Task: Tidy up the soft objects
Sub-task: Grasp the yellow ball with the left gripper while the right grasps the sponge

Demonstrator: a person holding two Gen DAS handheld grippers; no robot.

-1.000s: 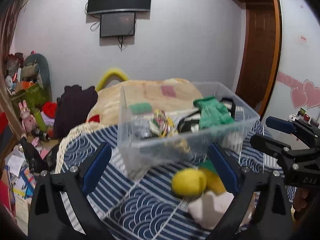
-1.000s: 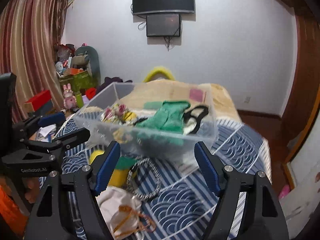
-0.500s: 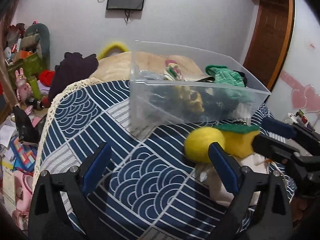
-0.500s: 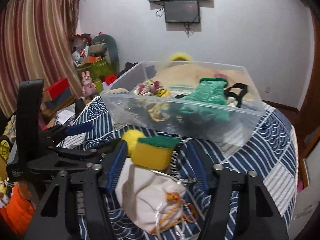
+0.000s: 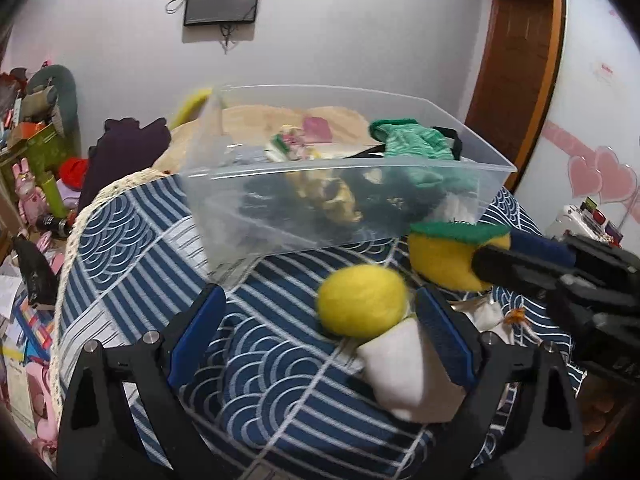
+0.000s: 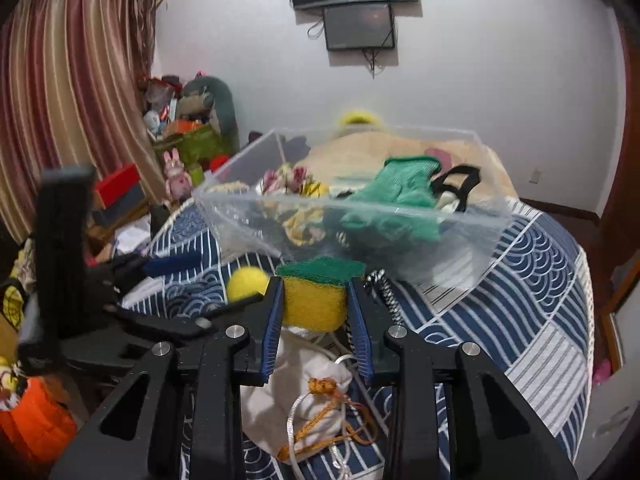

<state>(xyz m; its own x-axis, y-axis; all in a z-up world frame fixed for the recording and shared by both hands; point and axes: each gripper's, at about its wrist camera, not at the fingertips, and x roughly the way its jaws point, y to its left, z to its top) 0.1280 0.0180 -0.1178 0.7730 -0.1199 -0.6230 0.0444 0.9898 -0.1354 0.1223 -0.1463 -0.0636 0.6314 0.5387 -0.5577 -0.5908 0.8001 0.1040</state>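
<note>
The right tool point(image 6: 315, 300) clamps the yellow-and-green sponge point(image 6: 316, 298) between its blue pads, just short of the clear bin point(image 6: 460, 236) ahead. The left tool point(image 5: 320, 328) stands wide, a yellow ball point(image 5: 360, 300) near its right finger, on the bed point(image 5: 132, 240).

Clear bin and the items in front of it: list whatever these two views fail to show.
- Clear bin, both views: lower contents are a dark smear behind the cloudy wall.
- White pouch, left wrist view: its right side is hidden by the left hand-held gripper.
- Sponge, right wrist view: its sides are covered by the right hand-held gripper.
- Striped cord, right wrist view: mostly behind that gripper.
</note>
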